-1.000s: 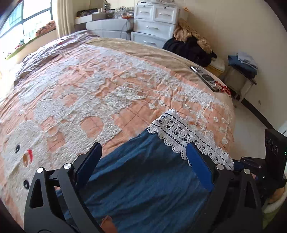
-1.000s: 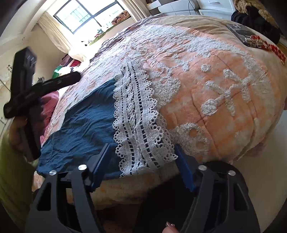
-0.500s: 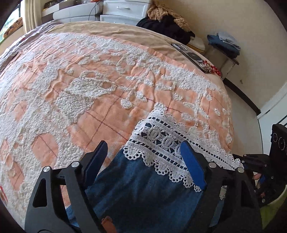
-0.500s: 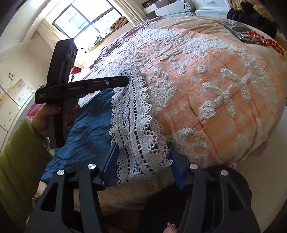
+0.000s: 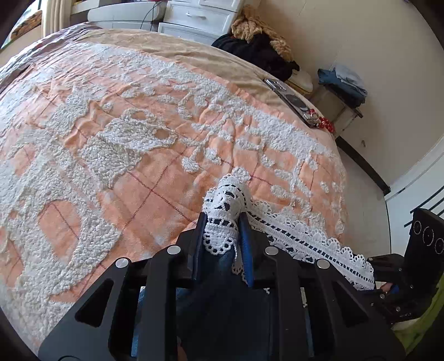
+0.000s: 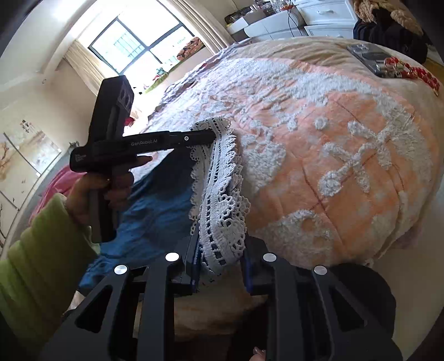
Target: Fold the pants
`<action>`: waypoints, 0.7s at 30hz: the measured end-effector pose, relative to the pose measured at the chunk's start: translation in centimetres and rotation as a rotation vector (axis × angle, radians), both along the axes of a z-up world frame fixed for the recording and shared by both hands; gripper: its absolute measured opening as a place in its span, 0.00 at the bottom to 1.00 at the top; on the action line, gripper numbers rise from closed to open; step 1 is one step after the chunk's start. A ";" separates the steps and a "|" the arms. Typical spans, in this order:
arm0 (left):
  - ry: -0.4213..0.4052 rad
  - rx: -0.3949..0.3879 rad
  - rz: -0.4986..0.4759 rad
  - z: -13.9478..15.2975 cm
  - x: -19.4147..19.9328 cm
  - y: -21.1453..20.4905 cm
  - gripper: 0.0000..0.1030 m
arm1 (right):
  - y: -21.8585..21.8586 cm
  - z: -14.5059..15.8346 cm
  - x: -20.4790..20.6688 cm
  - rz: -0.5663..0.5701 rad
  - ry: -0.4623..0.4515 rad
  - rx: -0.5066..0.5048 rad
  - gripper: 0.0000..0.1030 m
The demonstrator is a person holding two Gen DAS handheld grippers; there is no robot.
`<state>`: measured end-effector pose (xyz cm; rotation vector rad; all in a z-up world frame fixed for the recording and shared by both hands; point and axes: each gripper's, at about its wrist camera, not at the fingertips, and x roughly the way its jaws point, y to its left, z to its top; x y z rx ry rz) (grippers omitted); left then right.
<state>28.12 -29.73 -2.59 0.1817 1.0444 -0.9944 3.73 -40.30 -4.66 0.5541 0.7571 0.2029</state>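
Note:
The pants are blue denim (image 6: 155, 205) with a wide white lace hem (image 6: 222, 194). They lie on the near corner of the bed. My left gripper (image 5: 222, 222) is shut on the far end of the lace hem (image 5: 227, 205), which bunches up between its fingers. It also shows in the right wrist view (image 6: 211, 136), pinching the hem's upper corner. My right gripper (image 6: 222, 250) is shut on the near end of the lace hem at the bed's edge. The right gripper's body shows at the right in the left wrist view (image 5: 410, 261).
The bed carries an orange and white tufted quilt (image 5: 138, 125). A remote and red beads (image 5: 305, 108) lie at its far right corner. White drawers (image 5: 199, 19), a clothes pile (image 5: 260, 47) and a stool with folded clothes (image 5: 344, 86) stand beyond. The floor (image 6: 410, 277) lies right of the bed.
Both grippers have closed on the lace hem, one at each end. The left gripper moved forward to the hem's far corner, and the lace now bunches and lifts off the quilt.

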 end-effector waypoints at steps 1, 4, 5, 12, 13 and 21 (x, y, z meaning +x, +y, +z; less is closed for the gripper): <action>0.002 -0.021 0.004 0.4 0.0 0.3 0.15 | 0.0 0.4 -0.2 0.001 -0.014 -0.001 0.21; 0.003 -0.086 0.023 1.8 -0.1 1.8 0.15 | 0.6 1.9 -0.3 0.017 -0.057 -0.020 0.21; 0.000 -0.108 0.033 2.4 -0.2 2.4 0.15 | 1.0 2.6 -0.4 0.025 -0.074 -0.028 0.21; -0.043 -0.236 0.117 7.1 -1.1 9.0 0.15 | 6.0 7.4 -0.3 0.155 -0.204 -0.062 0.21; -0.054 -0.246 0.136 7.8 -1.3 10.5 0.15 | 7.3 8.1 -0.2 0.189 -0.225 -0.075 0.21; -0.031 -0.251 0.304 7.2 -2.6 20.8 0.15 | 17.7 8.0 1.7 0.446 -0.217 -0.148 0.21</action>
